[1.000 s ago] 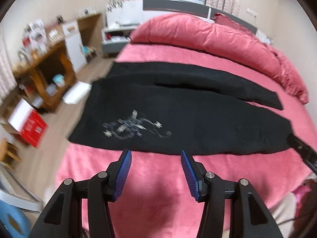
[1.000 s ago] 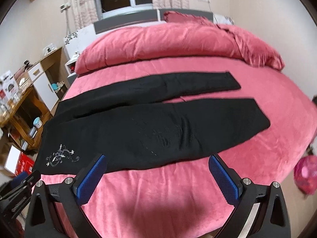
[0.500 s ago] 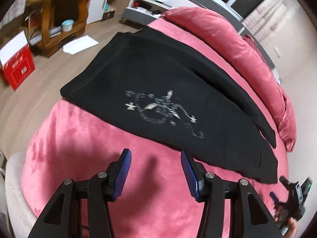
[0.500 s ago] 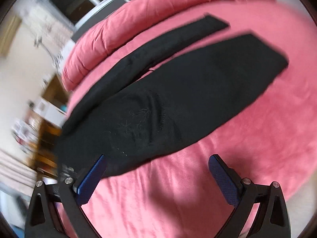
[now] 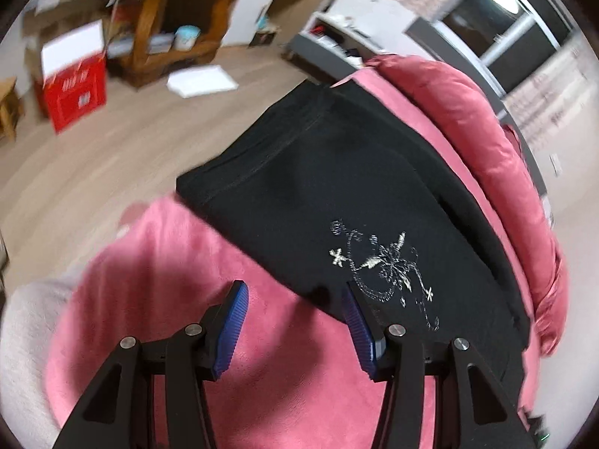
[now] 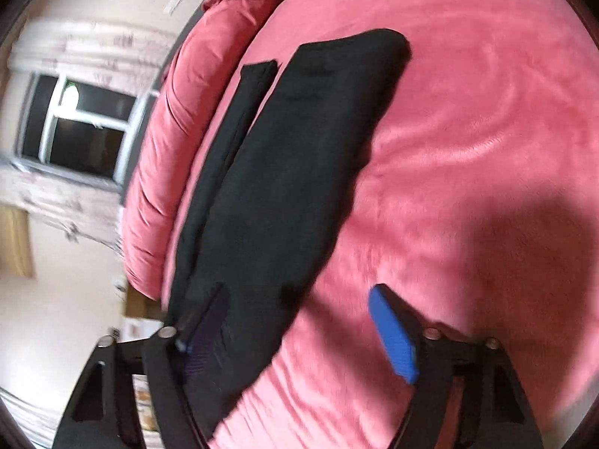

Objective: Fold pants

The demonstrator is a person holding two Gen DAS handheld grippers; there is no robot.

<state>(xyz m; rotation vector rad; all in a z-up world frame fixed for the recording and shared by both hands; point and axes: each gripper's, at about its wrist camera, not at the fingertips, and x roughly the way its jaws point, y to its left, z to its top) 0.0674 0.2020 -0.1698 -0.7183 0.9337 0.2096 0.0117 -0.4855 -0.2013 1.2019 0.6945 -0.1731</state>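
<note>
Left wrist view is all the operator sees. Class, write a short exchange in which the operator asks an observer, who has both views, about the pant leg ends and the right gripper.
Operator: I only see the waistband end. How do the leg ends lie?
Observer: The pants are spread flat. The near leg end and the far leg end lie apart, with a strip of the pink bed cover between them.
Operator: Has the right gripper taken hold yet?
Observer: No. The right gripper is over the near leg's long edge. Its jaws have just been closing but stand open, with the cloth edge between them and not pinched.
</note>
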